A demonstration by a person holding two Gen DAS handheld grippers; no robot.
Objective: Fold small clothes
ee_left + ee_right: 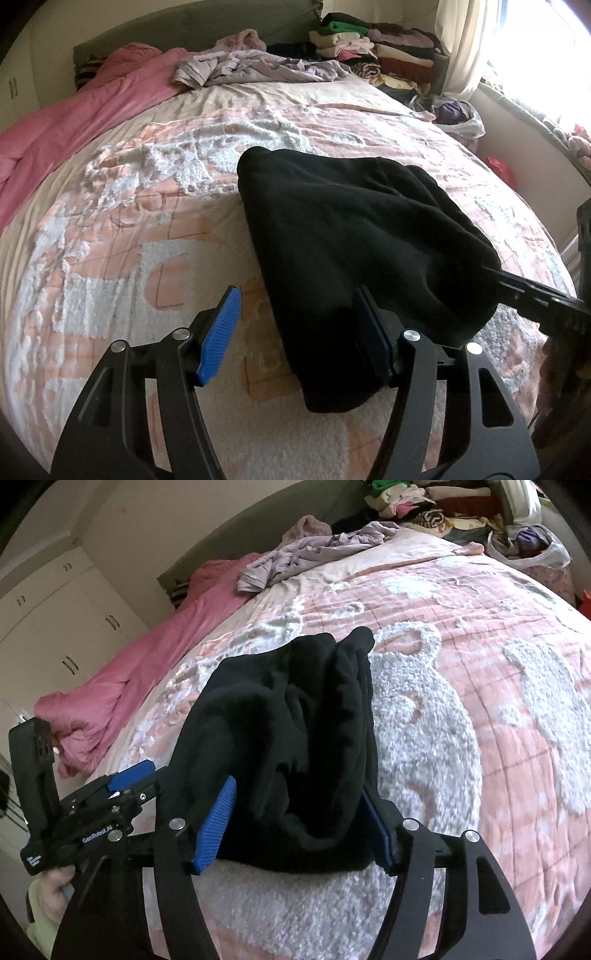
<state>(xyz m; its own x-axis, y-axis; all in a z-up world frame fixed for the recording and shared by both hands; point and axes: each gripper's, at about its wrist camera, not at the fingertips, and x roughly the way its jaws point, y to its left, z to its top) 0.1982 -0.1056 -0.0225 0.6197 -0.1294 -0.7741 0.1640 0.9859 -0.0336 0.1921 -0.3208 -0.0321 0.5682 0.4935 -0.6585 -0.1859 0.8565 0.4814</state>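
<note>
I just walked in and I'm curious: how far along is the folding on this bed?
Done: a stack of folded clothes sits at the bed's far corner. In hand: the black fleece garment lies bunched on the pink-and-white bedspread; both the left tongs and right tongs are open around its near edge, not gripping. Left: folding it, then the crumpled lilac garments beyond.

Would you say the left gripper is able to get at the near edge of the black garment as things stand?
Probably yes: the left gripper is open, with the black garment lying partly between its fingers, nothing in between.
</note>
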